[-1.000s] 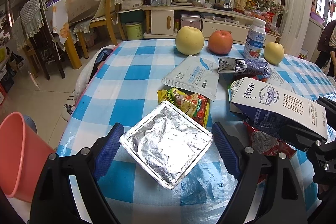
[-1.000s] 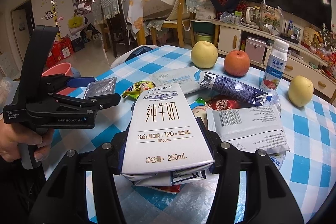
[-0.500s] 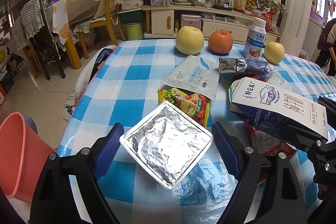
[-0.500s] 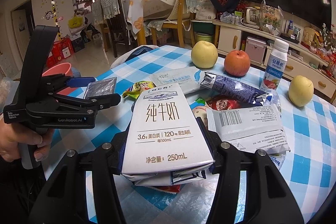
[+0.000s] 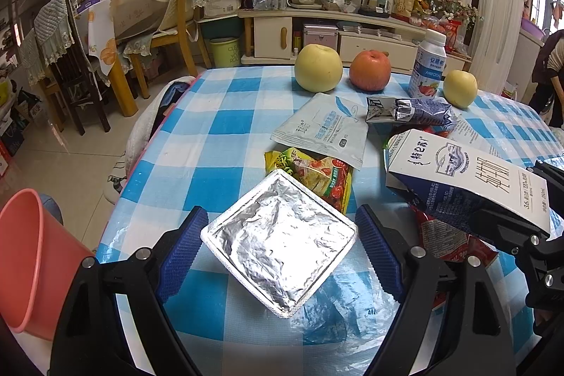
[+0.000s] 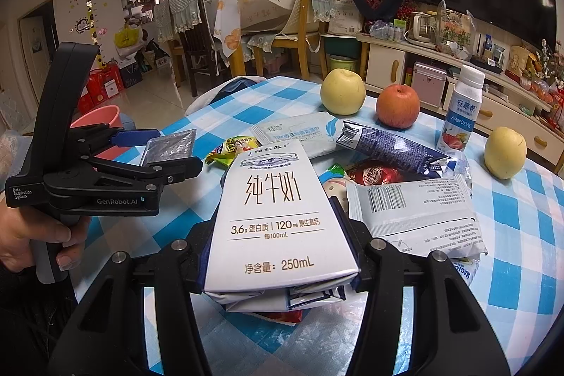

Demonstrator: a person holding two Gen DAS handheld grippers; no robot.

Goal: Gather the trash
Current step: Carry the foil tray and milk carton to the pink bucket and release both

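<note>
My left gripper (image 5: 280,247) is shut on a square foil tray (image 5: 278,244), held just above the checked table; it also shows in the right wrist view (image 6: 169,145). My right gripper (image 6: 282,235) is shut on a white milk carton (image 6: 278,217), seen from the left wrist as well (image 5: 469,185). Loose trash lies on the table: a yellow-green snack wrapper (image 5: 317,175), a pale blue pouch (image 5: 326,129), a crushed dark blue carton (image 5: 410,110), a white packet (image 6: 412,210) and red wrappers (image 6: 373,173).
A pink bucket (image 5: 31,259) stands on the floor left of the table. Two yellow-green apples (image 5: 317,67), a red apple (image 5: 370,69) and a yogurt bottle (image 5: 428,67) stand at the table's far side. Chairs stand beyond the table's left edge.
</note>
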